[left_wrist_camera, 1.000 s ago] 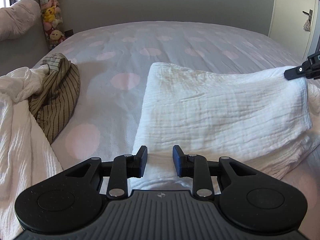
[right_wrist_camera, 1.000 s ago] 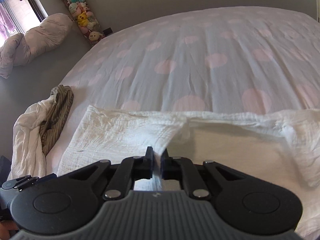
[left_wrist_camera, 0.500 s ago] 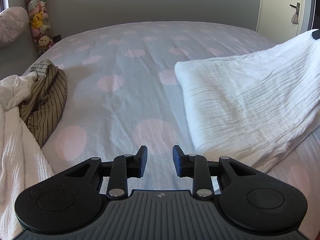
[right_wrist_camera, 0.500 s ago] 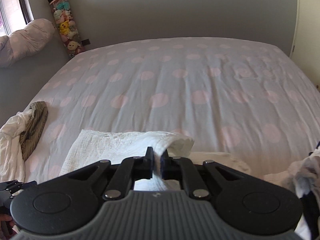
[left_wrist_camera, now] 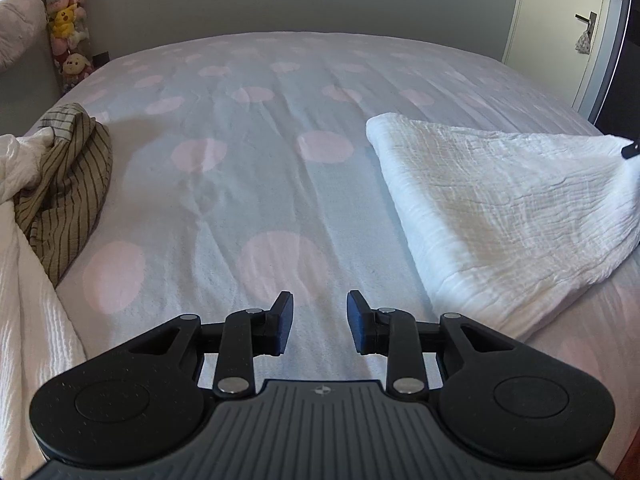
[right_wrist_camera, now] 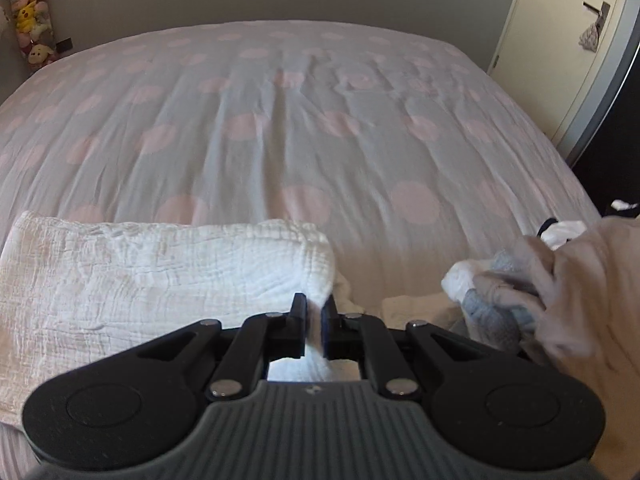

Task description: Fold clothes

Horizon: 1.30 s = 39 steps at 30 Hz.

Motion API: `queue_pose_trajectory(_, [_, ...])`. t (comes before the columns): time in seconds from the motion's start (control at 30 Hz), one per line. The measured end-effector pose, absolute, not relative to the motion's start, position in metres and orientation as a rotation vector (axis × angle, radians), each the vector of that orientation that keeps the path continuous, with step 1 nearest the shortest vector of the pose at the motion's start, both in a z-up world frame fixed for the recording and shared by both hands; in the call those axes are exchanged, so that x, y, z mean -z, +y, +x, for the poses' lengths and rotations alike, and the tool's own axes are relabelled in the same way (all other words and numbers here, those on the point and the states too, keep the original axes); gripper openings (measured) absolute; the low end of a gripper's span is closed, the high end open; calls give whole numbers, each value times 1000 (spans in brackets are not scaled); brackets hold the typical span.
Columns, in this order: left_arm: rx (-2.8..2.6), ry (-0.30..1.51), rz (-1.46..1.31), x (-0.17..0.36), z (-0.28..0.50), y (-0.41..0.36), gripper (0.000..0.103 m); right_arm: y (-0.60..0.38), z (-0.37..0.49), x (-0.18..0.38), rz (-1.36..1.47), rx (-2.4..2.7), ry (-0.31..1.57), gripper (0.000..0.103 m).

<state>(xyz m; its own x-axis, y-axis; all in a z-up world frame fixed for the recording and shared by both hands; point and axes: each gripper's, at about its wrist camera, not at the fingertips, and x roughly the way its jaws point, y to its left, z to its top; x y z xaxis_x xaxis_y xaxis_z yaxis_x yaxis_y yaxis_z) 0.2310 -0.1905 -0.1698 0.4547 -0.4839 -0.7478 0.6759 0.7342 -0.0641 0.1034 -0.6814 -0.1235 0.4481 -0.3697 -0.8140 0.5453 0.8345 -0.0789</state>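
On the bed: the bed [left_wrist_camera: 280, 168] carries a pale cover with pink dots.
White cloth: the folded white cloth [right_wrist_camera: 160, 276] lies at the bed's near edge; one corner is lifted.
Laundry heap: a striped garment [left_wrist_camera: 68, 184] rests on white fabric [left_wrist_camera: 24, 320] at the left edge.
Right gripper [right_wrist_camera: 315, 322]: jaws clamped on the cloth's corner.
Left gripper [left_wrist_camera: 319, 322]: jaws opening above bare cover, nothing between them.
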Motion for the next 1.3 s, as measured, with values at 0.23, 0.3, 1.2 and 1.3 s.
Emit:
queue_pose_trajectory(0.23, [770,901,169,162,234,-216,48,-681,107,162,99,596,1014,29])
queue_pose_trajectory(0.3, [773,930,115,160,237,-223,52,-672,104,160,34,583,1000,38])
queue_pose_trajectory(1.2, [592,1121,29,197,211,-250,58,-644,-38,203,781,717,676,67])
queue_pose_trajectory(1.3, [588,1099,42,200,204,-258,60,-653,-36,216,837,734,666,67])
